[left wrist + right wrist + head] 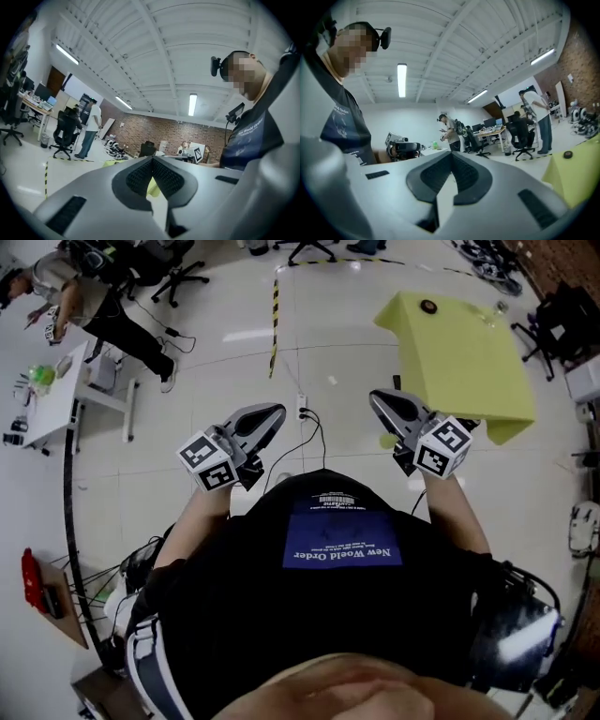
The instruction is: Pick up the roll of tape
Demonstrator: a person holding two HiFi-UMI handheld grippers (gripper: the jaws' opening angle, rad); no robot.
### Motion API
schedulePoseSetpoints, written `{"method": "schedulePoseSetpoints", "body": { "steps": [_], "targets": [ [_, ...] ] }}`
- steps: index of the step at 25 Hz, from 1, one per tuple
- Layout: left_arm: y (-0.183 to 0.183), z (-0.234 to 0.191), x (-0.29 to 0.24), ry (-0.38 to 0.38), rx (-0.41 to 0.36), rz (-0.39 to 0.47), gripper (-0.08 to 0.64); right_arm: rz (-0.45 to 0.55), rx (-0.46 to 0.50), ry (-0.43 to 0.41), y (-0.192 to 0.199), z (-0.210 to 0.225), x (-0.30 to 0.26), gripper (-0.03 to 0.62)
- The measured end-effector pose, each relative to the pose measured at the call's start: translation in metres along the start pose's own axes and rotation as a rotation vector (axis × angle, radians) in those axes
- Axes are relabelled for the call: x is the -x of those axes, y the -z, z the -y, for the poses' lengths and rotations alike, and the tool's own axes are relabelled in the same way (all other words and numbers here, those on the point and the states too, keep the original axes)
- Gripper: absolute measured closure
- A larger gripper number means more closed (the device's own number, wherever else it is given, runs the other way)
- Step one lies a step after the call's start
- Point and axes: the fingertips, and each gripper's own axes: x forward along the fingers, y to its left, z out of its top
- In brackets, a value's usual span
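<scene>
Left gripper (275, 414) and right gripper (377, 398) being held level, jaws pressed together, nothing gripped. Small dark ring, likely roll of tape (428, 306), being seen on yellow-green table (469, 367), ahead and rightward; right gripper being judged nearer.

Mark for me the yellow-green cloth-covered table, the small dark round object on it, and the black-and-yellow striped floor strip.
yellow-green cloth-covered table (464, 362), head view, bare middle of the cloth.
small dark round object (428, 306), head view, its centre.
black-and-yellow striped floor strip (275, 326), head view, mid-length.
</scene>
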Motion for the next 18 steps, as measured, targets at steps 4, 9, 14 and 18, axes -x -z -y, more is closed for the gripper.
{"method": "schedulePoseSetpoints", "body": {
  "steps": [4, 9, 14, 18],
  "targets": [
    [-0.019, -0.063, -0.019, 0.158, 0.005, -0.062, 0.565, 0.045, -0.021, 0.192, -0.009, 0.034, -0.029, 0.607],
    [-0.031, -0.121, -0.026, 0.357, -0.008, -0.164, 0.565, 0.107, -0.045, 0.402, -0.016, 0.051, -0.056, 0.606],
    [-0.036, -0.162, -0.046, 0.455, 0.018, -0.198, 0.565, 0.122, -0.067, 0.525, -0.013, 0.069, -0.068, 0.607],
    [-0.038, -0.174, -0.080, 0.511, 0.011, -0.210, 0.565, 0.131, -0.080, 0.592, -0.014, 0.094, -0.052, 0.607]
  ]
}}
